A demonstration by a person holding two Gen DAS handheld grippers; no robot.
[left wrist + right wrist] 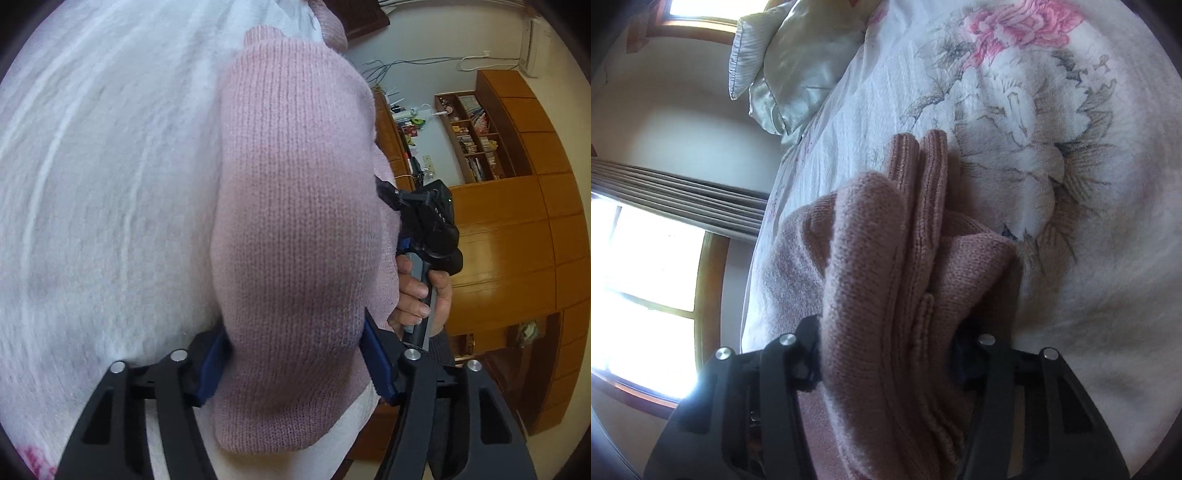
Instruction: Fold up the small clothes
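Left wrist view shows my left gripper (295, 373) with a thick bulge of the pink knit sweater (295, 206) filling the gap between its blue-padded fingers (212, 369); the jaws stand fairly wide, yet the fabric is packed between them, so I judge they are clamped on that bunch. Behind it the white bedspread (92, 184) runs tilted across the view, and beyond the sweater's edge I see the person's hand (421, 295) gripping the handle of the right gripper (391, 195), whose tips are hidden by the knit there. From the right wrist camera, the right gripper (890, 354) likewise has several stacked layers of the sweater (886, 258) wedged between its fingers, ribbed edges pointing forward over the flowered bedspread (1052, 147). Both tools hold the garment up off the bed (how high, I cannot say). I judge this is mid-fold: an already doubled sweater being carried over. The next move calls for lowering both ends evenly onto the bedspread, keeping the layers aligned, before letting go.
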